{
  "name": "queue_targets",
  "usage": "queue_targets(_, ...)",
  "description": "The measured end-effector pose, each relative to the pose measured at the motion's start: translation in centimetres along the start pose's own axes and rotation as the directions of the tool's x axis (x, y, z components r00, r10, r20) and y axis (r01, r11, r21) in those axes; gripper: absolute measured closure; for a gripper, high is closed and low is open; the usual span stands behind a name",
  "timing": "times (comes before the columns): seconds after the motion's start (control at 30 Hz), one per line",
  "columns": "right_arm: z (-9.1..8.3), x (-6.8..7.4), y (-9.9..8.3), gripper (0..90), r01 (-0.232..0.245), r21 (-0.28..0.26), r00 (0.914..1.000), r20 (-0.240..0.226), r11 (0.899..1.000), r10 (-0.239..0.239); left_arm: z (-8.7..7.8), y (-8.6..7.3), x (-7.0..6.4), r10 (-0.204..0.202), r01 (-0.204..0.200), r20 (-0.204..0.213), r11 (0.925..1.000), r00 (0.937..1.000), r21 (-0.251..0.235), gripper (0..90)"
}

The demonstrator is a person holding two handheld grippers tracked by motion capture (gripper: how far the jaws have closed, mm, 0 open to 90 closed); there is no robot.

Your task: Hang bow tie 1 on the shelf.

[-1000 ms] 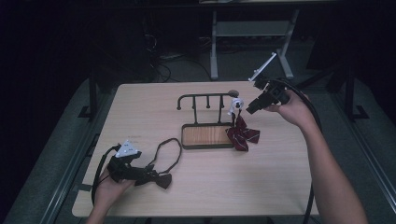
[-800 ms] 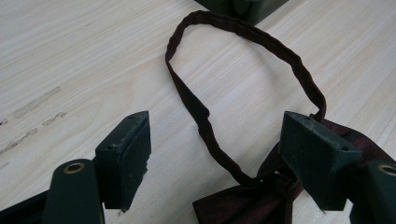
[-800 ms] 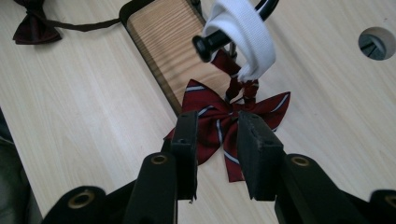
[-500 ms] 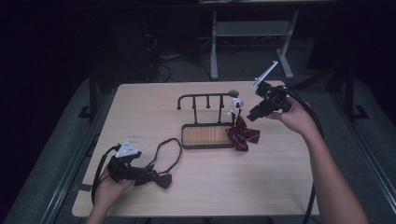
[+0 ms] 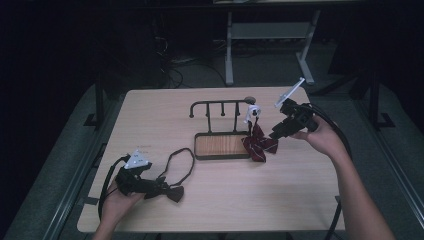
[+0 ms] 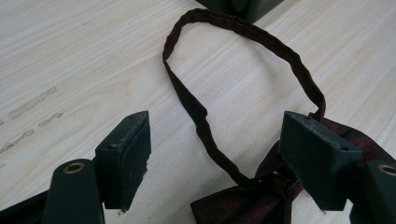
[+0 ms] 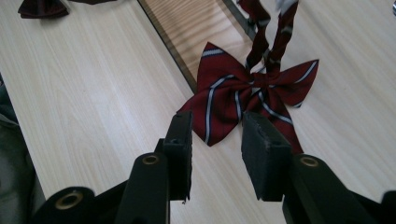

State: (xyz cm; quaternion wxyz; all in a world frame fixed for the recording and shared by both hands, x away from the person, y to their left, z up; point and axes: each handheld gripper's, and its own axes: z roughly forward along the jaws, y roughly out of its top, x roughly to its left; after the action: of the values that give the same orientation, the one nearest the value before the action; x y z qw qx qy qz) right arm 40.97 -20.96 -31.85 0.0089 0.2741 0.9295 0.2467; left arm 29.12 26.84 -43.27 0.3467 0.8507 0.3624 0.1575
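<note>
Beyond the right gripper [image 7: 215,140], its jaws apart, white stripes mark the red bow tie [image 7: 243,100]; the left gripper [image 6: 219,158] gapes around the dark bow tie [image 6: 261,200].

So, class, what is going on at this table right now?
A person holds a gripper in each hand. The right gripper, jaws open with nothing between them, is just short of a striped red bow tie that hangs by its strap from the small rack and touches the table. The left gripper is open around a dark bow tie lying flat, near its loop strap.
</note>
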Motion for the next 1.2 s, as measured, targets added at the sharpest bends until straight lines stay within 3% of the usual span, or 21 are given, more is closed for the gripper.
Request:
queue_targets(0.73,2.2,0.7,-3.5,55.0,-0.027,-0.025,0.9986,-0.046,0.999,0.026,0.2,-0.1,-0.1,-0.004,0.004,0.004,1.0000,1.0000,-0.002,25.7)
queue_targets(1.2,2.9,1.4,-4.8,51.7,-0.034,-0.030,0.9985,-0.044,0.999,0.032,0.2,-0.1,-0.1,-0.003,0.003,0.004,1.0000,1.0000,-0.001,25.6)
